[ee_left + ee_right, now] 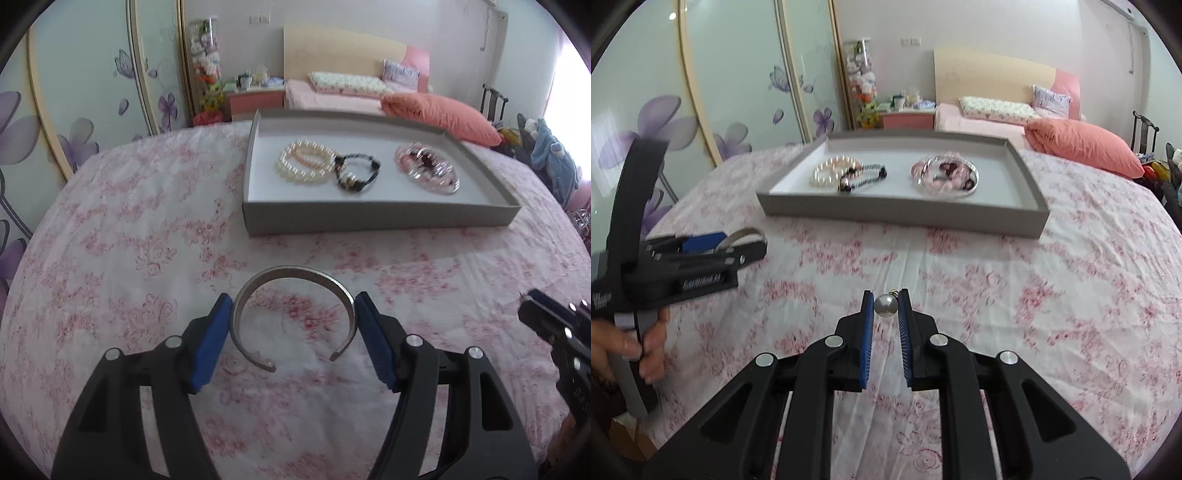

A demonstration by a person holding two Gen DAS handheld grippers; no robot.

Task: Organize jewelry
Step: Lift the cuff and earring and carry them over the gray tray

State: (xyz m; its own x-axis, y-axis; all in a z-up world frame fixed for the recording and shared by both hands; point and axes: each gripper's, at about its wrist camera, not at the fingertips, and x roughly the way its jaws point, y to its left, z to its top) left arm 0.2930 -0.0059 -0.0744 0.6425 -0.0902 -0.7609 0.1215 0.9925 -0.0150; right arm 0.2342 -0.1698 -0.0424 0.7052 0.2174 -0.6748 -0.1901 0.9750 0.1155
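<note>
My left gripper (293, 306) is shut on a silver cuff bangle (291, 275), its blue pads pressing both sides; the bangle's open ends point toward the camera. It also shows in the right wrist view (744, 236). My right gripper (885, 297) is shut on a grey pearl pendant (885, 305) with a small metal loop, held above the bedcover. A grey tray (369, 218) ahead holds a pearl bracelet (306, 162), a black beaded bracelet (356, 173) and a clear round dish (428, 168) of pink and dark pieces.
The tray sits on a pink floral bedcover (129, 258). Behind it are a second bed with an orange pillow (439, 110), a pink nightstand (255, 101) and wardrobe doors with purple flowers (74, 92). My right gripper's tip shows at the left view's right edge (554, 325).
</note>
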